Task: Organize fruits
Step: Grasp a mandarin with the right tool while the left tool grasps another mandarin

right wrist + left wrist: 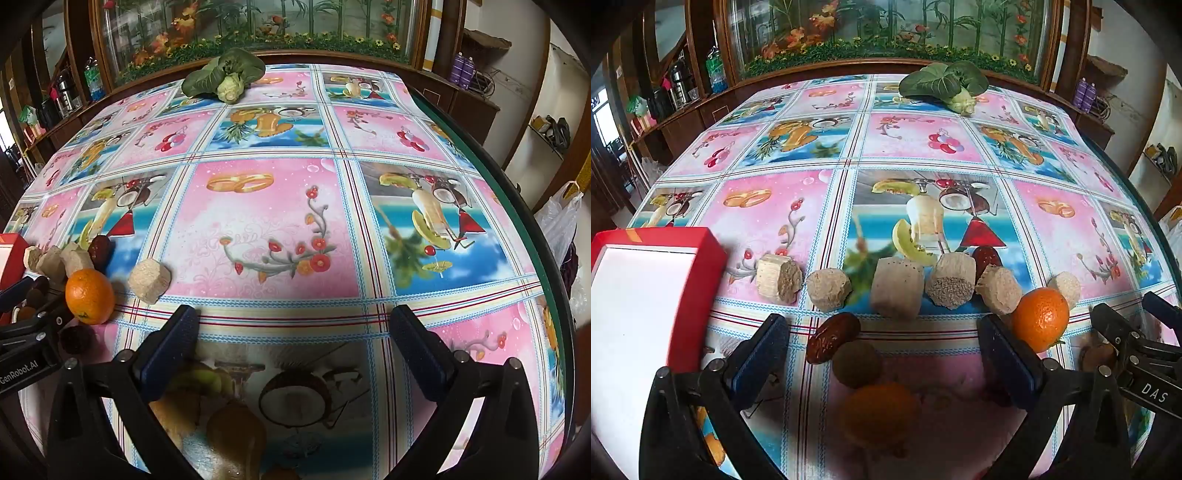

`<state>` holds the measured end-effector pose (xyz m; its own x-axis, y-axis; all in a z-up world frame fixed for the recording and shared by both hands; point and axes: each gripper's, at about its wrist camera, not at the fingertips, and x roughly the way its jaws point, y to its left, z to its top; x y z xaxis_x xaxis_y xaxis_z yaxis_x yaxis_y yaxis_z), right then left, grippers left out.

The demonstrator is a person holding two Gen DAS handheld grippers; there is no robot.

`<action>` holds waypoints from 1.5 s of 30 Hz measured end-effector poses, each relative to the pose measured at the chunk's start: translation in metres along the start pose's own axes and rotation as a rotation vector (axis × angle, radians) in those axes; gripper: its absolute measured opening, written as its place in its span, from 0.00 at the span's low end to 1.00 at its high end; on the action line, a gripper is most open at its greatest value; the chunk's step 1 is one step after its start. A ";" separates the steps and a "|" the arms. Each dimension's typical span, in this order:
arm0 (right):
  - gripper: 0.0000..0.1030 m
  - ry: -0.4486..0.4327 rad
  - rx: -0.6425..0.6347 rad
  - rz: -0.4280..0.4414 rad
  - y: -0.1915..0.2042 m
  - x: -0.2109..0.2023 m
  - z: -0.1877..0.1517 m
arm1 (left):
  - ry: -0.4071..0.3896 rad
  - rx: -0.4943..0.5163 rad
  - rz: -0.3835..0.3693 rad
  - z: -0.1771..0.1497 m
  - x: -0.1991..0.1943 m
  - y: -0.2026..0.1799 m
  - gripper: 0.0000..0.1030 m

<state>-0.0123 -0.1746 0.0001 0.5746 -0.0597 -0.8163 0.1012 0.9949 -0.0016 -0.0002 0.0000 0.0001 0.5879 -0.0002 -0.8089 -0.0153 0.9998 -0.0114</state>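
While both grippers hang over the fruit-print tablecloth, neither one has hold of anything. The left gripper has its jaws spread wide, and sitting right in the gap between them are a red date, a brownish kiwi touching it, and closer to the camera a blurry orange. A second orange sits just outside the right-hand finger, touching or nearly so, can't quite tell. Beyond the fingertips there's a row of pale sugarcane chunks with another date tucked behind them, and a red box off to the left. The right gripper is also wide open over bare cloth, with a blurry brown fruit, maybe a kiwi, low between its fingers. A bok choy lies at the far edge.
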 end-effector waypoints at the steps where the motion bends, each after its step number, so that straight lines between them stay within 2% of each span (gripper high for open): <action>1: 1.00 -0.001 0.000 0.000 0.000 0.000 0.000 | -0.002 0.000 -0.001 0.000 0.000 0.000 0.99; 14: 1.00 -0.001 0.004 -0.005 0.001 0.000 0.000 | -0.001 -0.001 -0.002 0.000 -0.001 0.001 1.00; 17: 1.00 0.026 -0.012 0.020 0.002 -0.002 0.000 | 0.044 0.034 -0.034 0.001 -0.004 0.003 0.98; 18: 1.00 0.023 -0.013 0.046 -0.001 -0.006 -0.001 | 0.029 0.034 -0.034 -0.002 -0.012 0.007 0.89; 20: 1.00 -0.091 0.017 0.080 -0.004 -0.028 -0.001 | -0.057 0.009 -0.011 -0.008 -0.039 0.021 0.87; 22: 1.00 -0.192 0.003 0.148 -0.003 -0.056 -0.007 | -0.125 -0.009 -0.032 -0.014 -0.076 0.039 0.89; 23: 1.00 -0.231 -0.001 0.172 -0.002 -0.067 -0.009 | -0.159 -0.014 -0.016 -0.018 -0.092 0.047 0.89; 25: 1.00 -0.278 -0.024 0.209 0.006 -0.080 -0.016 | -0.243 -0.012 0.063 -0.030 -0.122 0.061 1.00; 26: 1.00 -0.281 -0.049 0.236 0.013 -0.086 -0.020 | -0.286 -0.005 0.104 -0.038 -0.136 0.068 1.00; 29: 1.00 -0.242 -0.109 0.320 0.028 -0.090 -0.031 | -0.323 0.049 0.152 -0.052 -0.150 0.078 1.00; 32: 1.00 -0.162 -0.183 0.383 0.043 -0.090 -0.048 | -0.266 0.079 0.137 -0.059 -0.144 0.084 1.00; 36: 1.00 -0.102 -0.248 0.403 0.057 -0.086 -0.063 | -0.250 0.111 0.149 -0.063 -0.141 0.080 1.00; 39: 0.87 -0.063 -0.278 0.427 0.064 -0.081 -0.070 | -0.237 0.135 0.119 -0.063 -0.141 0.074 1.00; 41: 0.73 -0.025 -0.278 0.447 0.067 -0.075 -0.070 | -0.242 0.148 0.115 -0.064 -0.142 0.070 1.00; 45: 0.62 0.034 -0.277 0.456 0.073 -0.064 -0.072 | -0.229 0.160 0.109 -0.067 -0.140 0.066 1.00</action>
<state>-0.0999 -0.0923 0.0104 0.4833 0.3815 -0.7879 -0.3731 0.9040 0.2089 -0.1375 0.0649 0.0738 0.7570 0.0936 -0.6467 0.0287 0.9840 0.1760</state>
